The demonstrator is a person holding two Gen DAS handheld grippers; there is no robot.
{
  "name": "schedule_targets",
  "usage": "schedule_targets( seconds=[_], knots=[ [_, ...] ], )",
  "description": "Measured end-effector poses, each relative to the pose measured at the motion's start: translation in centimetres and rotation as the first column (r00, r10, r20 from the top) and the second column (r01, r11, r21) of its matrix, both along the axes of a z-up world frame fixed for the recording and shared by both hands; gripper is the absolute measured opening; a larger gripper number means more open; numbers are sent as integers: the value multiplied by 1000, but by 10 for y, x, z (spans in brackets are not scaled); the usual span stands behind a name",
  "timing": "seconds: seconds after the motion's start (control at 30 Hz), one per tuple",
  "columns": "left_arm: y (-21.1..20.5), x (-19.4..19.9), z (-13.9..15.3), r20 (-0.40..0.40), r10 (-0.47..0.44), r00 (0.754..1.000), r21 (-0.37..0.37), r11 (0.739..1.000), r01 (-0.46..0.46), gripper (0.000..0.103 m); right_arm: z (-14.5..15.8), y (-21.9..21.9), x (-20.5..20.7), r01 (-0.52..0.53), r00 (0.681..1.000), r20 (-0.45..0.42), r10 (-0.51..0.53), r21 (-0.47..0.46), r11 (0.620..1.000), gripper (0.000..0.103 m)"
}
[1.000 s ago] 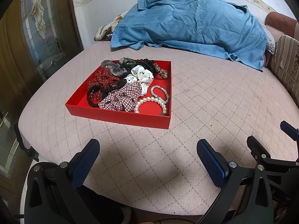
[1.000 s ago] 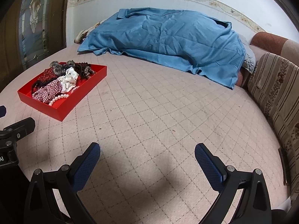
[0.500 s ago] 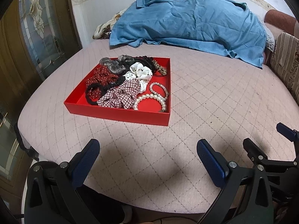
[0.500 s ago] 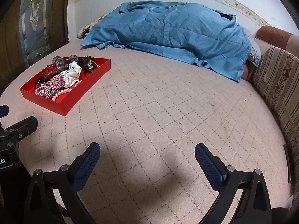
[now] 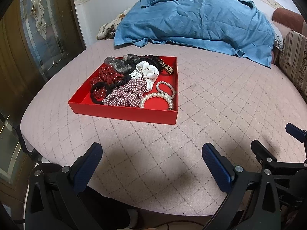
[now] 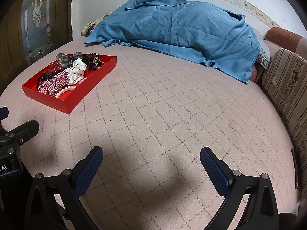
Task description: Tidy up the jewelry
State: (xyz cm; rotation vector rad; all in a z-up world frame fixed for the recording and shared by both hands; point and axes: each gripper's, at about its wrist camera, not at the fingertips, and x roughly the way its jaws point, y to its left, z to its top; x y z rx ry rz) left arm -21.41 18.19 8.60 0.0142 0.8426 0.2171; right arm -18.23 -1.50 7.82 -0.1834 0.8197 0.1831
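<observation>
A red tray lies on the pink quilted bed, ahead of my left gripper. It holds several scrunchies, among them a plaid one, a white dotted one and a dark red one, plus pearl bracelets. My left gripper is open and empty, short of the tray's near wall. My right gripper is open and empty over bare quilt; the tray sits far to its left. The right gripper's body shows at the left wrist view's right edge.
A blue blanket is heaped at the back of the bed against the wall. Striped cushions line the right side. A glass-panelled door stands at the left. The bed's near edge runs just under both grippers.
Both grippers have dipped slightly and edged forward, so the tray and blanket sit a little lower and nearer in both views. Both stay open and empty.
</observation>
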Motion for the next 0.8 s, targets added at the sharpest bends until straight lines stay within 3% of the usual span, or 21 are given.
schedule_targets(
  seconds=[0.5, 0.8],
  knots=[
    [-3, 4, -6, -19, 7, 1000, -1, 1000, -7, 103, 0, 0, -1, -6, 1000, -7, 6, 15, 1000, 103],
    [-1, 4, -5, -14, 5, 1000, -4, 1000, -5, 103, 7, -4, -3, 12, 999, 33, -13, 36, 999, 103]
  ],
)
